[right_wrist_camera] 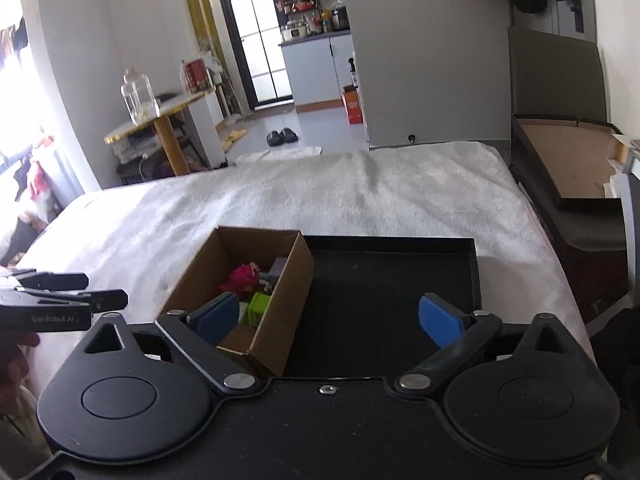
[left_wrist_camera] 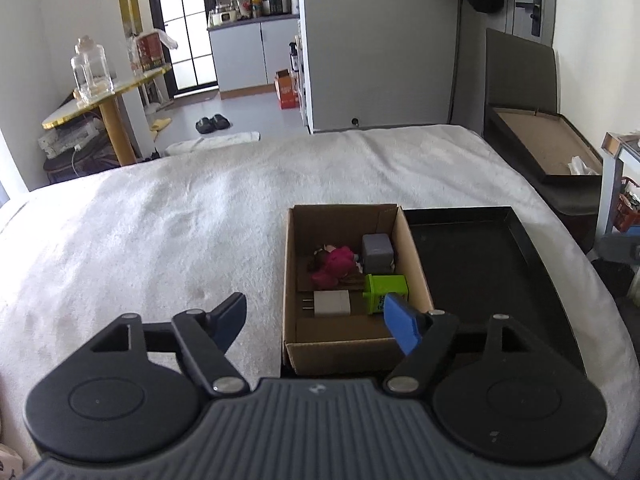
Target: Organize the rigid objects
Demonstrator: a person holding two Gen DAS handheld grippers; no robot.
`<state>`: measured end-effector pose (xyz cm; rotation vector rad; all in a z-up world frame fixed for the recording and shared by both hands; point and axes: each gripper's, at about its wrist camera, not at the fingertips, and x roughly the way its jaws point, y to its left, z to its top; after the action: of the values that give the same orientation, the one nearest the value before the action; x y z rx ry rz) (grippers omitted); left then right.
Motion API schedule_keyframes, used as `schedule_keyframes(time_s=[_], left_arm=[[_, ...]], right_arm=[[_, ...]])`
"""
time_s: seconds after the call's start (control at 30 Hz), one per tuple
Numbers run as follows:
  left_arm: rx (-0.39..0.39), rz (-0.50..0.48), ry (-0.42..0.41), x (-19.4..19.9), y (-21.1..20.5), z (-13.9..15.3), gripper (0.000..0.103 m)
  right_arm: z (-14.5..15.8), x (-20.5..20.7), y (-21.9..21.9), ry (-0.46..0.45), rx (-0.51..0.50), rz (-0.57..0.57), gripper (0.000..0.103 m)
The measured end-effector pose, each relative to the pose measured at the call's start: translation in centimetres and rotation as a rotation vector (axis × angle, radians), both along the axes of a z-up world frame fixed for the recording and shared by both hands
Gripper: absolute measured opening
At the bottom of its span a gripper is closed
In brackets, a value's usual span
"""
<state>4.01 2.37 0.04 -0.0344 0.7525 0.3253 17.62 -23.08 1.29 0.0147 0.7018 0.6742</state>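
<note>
At the far left of the right wrist view, the left gripper [right_wrist_camera: 108, 290] is showing the lettering "GenRobot.AI" on its side; its jaws are standing apart with nothing between them. On the bed [left_wrist_camera: 140, 220], covered in a white fleece blanket, a cardboard box [left_wrist_camera: 340, 354] is sitting with its right wall touching a black tray [left_wrist_camera: 516, 224]. Inside the box, a pink soft toy [left_wrist_camera: 334, 264] is lying toward the left, a grey cube [left_wrist_camera: 377, 249] is standing against the right wall at the back, a white plug adapter [left_wrist_camera: 331, 303] is lying near the front, and a green box [left_wrist_camera: 386, 289] is standing just right of the adapter. Printing on the green box is too small to read. The tray is holding nothing that can be seen. Above the tray's near edge, the right gripper [right_wrist_camera: 328, 318] is hovering with its jaws spread wide, gripping nothing; its left finger [right_wrist_camera: 216, 316] is overlapping the box's right wall.
</note>
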Motion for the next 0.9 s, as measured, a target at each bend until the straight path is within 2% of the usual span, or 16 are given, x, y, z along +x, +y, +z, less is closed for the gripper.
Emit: schedule_keyframes(time_s=[0.3, 0.43, 0.9], left_arm=[[-0.001, -0.049, -0.001, -2.8, -0.5, 1.6, 0.078], [-0.005, -0.055, -0.026, -3.9, -0.6, 2.3, 0.086], [-0.068, -0.124, -0.08, -5.6, -1.9, 3.6, 0.095]], right_arm=[[1.4, -2.1, -2.3, -0.023, 0.016, -0.017, 0.103], [1.7, -2.9, -2.8, -0.026, 0.021, -0.013, 0.103], [2.0, -5.3, -3.8, -0.01, 0.061, -0.002, 0.103]])
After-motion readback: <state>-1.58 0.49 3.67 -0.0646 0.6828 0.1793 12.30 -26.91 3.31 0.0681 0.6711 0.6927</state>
